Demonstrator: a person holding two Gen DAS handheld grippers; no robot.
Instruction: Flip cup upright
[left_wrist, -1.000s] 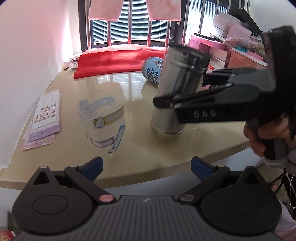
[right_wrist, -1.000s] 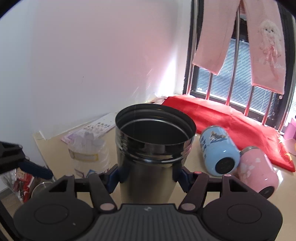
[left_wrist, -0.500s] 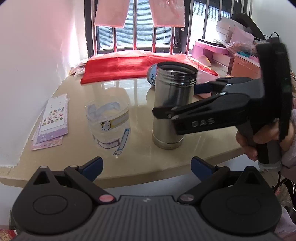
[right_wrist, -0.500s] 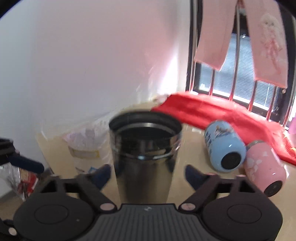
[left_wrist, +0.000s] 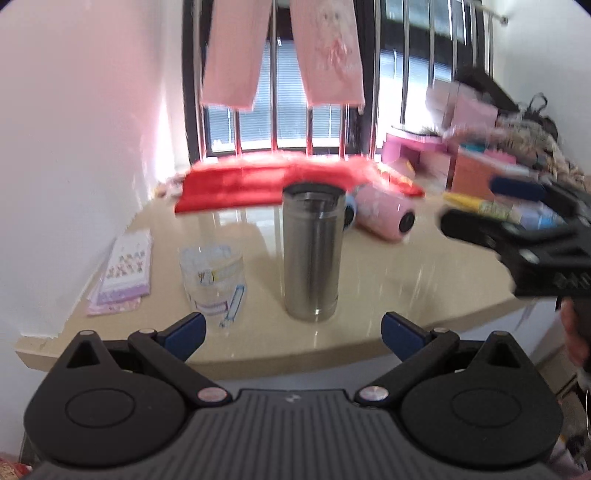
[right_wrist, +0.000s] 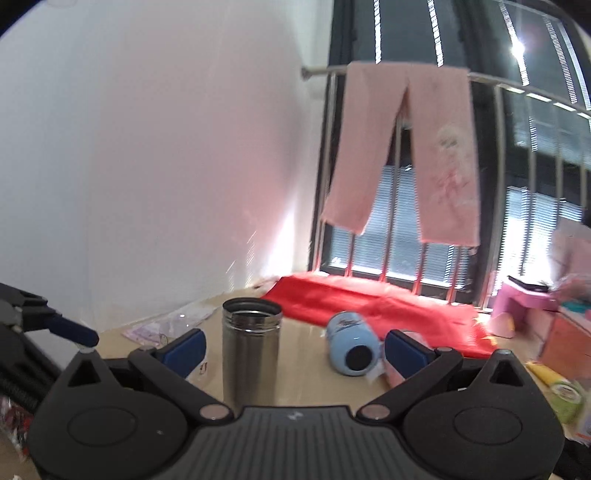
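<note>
Left wrist view: the steel cup stands upright, mouth up, alone on the tabletop; judging by this, the flip is done and only withdrawal is left. The left gripper has its jaws wide apart, empty. One clear plastic cup stands beside the steel one; one pink cup lies behind.

Right wrist view: the right gripper has its jaws spread, holding nothing, clear of the steel cup. One blue cup lies on its side, so two remain tipped.
</note>
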